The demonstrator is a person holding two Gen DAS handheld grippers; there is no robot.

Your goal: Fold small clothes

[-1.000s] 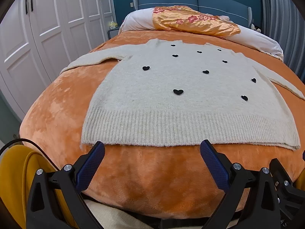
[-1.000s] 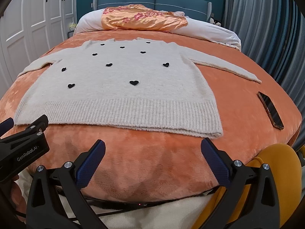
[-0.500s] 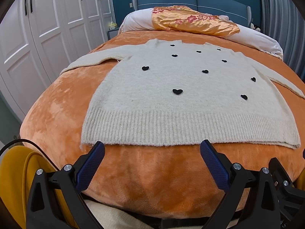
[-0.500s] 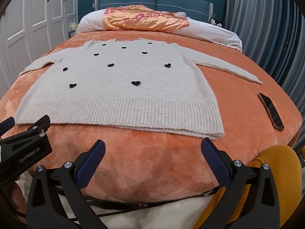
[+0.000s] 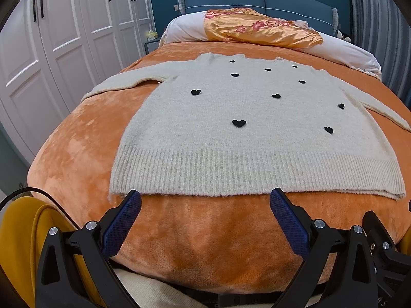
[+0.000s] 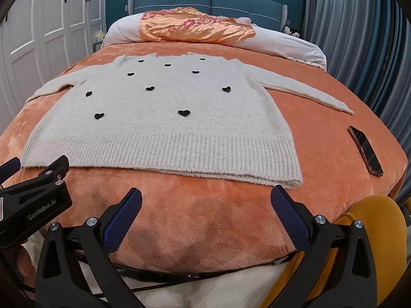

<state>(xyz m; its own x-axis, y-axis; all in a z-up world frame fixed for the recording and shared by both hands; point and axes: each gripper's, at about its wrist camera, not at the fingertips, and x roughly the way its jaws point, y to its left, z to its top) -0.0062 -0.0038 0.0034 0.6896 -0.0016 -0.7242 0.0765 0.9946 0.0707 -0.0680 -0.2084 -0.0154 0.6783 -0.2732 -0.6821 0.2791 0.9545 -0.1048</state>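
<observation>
A cream knit sweater (image 5: 246, 138) with small black hearts lies flat and face up on the orange bed cover (image 5: 77, 154), both sleeves spread out sideways and its ribbed hem nearest me. My left gripper (image 5: 205, 200) stands open just short of the hem's left half, nothing between its blue pads. In the right wrist view the same sweater (image 6: 164, 125) fills the middle, and my right gripper (image 6: 205, 200) is open below the hem's right corner, holding nothing. The left gripper's body (image 6: 33, 205) shows at the left edge of that view.
A dark phone (image 6: 366, 150) lies on the bed cover to the right of the sweater. A white pillow with an orange floral cloth (image 5: 259, 28) sits at the blue headboard. White wardrobe doors (image 5: 51, 51) run along the left. Yellow padding (image 6: 370, 243) is by the bed's near edge.
Both views have crept slightly forward and upward toward the hem. The sweater has not moved and both grippers stay open.
</observation>
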